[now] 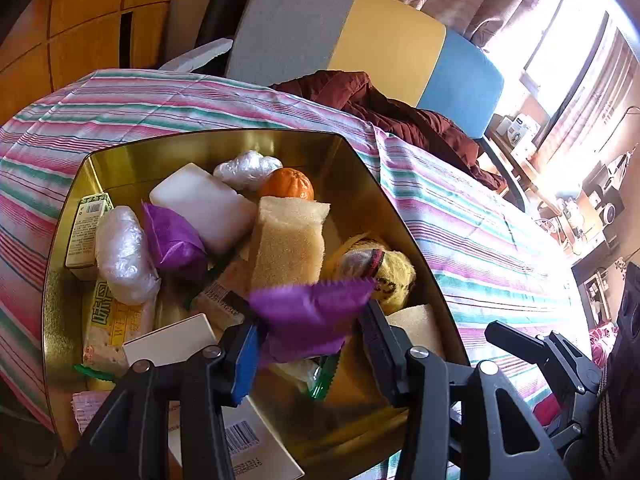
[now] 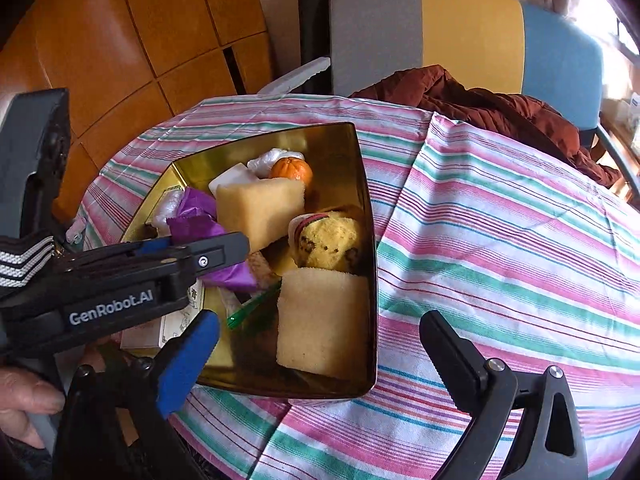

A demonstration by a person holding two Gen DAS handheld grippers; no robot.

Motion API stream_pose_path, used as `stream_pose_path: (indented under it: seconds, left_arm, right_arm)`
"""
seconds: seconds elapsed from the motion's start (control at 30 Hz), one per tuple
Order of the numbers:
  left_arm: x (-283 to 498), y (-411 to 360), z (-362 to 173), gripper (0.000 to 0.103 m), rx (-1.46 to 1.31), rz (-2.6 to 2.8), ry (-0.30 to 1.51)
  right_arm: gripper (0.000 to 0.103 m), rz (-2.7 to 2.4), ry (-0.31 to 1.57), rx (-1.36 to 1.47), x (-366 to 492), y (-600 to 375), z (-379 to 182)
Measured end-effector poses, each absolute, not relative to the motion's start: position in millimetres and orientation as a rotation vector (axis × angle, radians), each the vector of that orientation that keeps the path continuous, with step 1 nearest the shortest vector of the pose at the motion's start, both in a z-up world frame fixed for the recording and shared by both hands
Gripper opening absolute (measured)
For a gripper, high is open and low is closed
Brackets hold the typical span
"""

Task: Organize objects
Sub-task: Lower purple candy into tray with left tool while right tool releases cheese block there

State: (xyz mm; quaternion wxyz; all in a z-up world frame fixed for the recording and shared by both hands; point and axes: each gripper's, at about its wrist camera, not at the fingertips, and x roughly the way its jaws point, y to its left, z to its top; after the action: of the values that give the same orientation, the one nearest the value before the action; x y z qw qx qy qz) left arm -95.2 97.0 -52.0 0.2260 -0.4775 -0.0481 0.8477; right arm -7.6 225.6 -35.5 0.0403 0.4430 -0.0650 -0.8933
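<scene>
Right now my left gripper (image 1: pixel 308 328) hangs over the near part of the gold tin (image 1: pixel 208 148), with a purple sachet (image 1: pixel 316 312) lying crosswise between its jaws. The jaws stand at a middling gap; the sachet's left end seems to touch the blue pad, while its right tip is clear of the other finger, so I judge it released or nearly so rather than pinched.

My right gripper (image 2: pixel 320 344) is spread wide and holds nothing. It straddles the tin's near-right corner above the striped tablecloth (image 2: pixel 500 240), with a sponge block (image 2: pixel 320 320) just ahead between its fingers.

The tin sits toward the table's far-left edge and already carries a second purple sachet (image 1: pixel 172 240), a taller sponge (image 1: pixel 288 236), a mandarin (image 1: pixel 286 184), a white block (image 1: pixel 204 204) and some wrapped bundles.

What matters next: the sachet's long axis runs left to right across the left jaws, directly above the tin's contents, and the left hand is clearly the nearer one. I would let it fall there and back the left gripper away.
</scene>
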Motion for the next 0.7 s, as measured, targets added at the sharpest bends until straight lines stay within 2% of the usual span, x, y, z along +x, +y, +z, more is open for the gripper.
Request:
stream_pose_path:
  seconds: [0.7]
  left_arm:
    - [-58.8,50.2,-5.8,0.049,-1.139,2.606,-0.032]
  right_arm:
    - [0.103,-2.808,-0.122,1.329,1.4,212.6,-29.5]
